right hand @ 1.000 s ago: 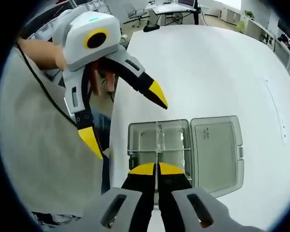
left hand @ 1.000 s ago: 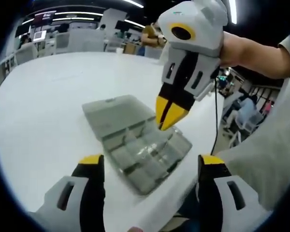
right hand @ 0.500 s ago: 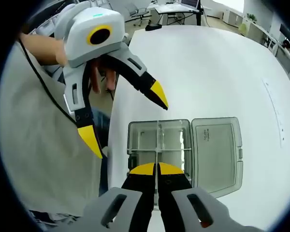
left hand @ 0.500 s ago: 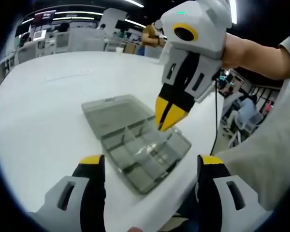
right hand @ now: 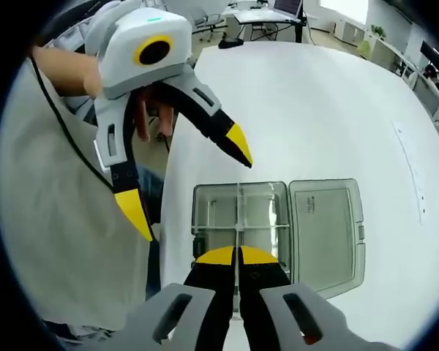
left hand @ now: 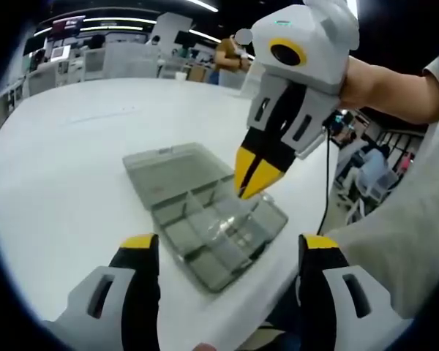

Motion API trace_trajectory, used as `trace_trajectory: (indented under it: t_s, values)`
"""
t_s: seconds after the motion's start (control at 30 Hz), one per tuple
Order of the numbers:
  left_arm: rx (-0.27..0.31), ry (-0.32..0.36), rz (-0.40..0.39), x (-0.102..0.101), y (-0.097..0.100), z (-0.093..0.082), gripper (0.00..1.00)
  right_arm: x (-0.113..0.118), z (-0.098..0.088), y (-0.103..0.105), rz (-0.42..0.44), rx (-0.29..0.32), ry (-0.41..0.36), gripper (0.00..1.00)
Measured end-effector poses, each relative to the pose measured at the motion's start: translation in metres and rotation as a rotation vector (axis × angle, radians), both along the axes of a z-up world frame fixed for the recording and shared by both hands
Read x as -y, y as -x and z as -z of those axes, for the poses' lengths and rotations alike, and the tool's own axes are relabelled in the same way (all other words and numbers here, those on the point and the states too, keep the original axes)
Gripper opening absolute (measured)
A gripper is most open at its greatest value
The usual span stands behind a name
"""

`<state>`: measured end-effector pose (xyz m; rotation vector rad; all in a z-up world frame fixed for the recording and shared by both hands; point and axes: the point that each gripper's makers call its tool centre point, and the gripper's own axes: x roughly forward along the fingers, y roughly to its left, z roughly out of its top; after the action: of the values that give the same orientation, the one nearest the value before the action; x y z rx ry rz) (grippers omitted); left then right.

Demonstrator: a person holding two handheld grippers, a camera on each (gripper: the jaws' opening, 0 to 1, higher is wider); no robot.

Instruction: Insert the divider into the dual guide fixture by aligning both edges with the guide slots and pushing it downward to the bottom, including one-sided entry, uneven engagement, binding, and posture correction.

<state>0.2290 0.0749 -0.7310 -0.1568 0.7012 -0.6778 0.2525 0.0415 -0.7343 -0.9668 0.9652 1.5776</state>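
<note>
We see a clear plastic compartment box [right hand: 240, 219] lying open near the edge of a white table [right hand: 314, 95], its lid [right hand: 325, 230] folded flat beside the tray. In the right gripper view, the right gripper [right hand: 237, 257] stands directly over the near wall of the tray, its yellow-tipped jaws pressed together on a thin clear divider [right hand: 238, 208] that runs straight up from between the tips across the tray's middle. The divider stands on edge in line with the jaws, reaching toward the far wall; we cannot tell whether its ends sit in the guide slots or how deep it has gone.

In the left gripper view, the same right gripper [left hand: 250, 184] comes down from above at a slant, its tips touching the box [left hand: 212, 223] at the tray's far side, where the clear divider [left hand: 234, 212] is hard to make out against the plastic. The left gripper [right hand: 186, 186] hangs off the table edge beside the tray, its jaws spread wide and holding nothing, well apart from the divider. A person's hand [right hand: 143, 117] grips its body, and pale clothing [right hand: 58, 219] lies behind it.
</note>
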Motion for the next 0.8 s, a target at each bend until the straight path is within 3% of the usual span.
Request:
trace_trajectory:
  t_s: [0.8]
  values:
    - [0.005, 0.0, -0.002, 0.001, 0.003, -0.0012, 0.76, 0.001, 0.0037, 0.0028, -0.006, 0.063, -0.092, 0.0]
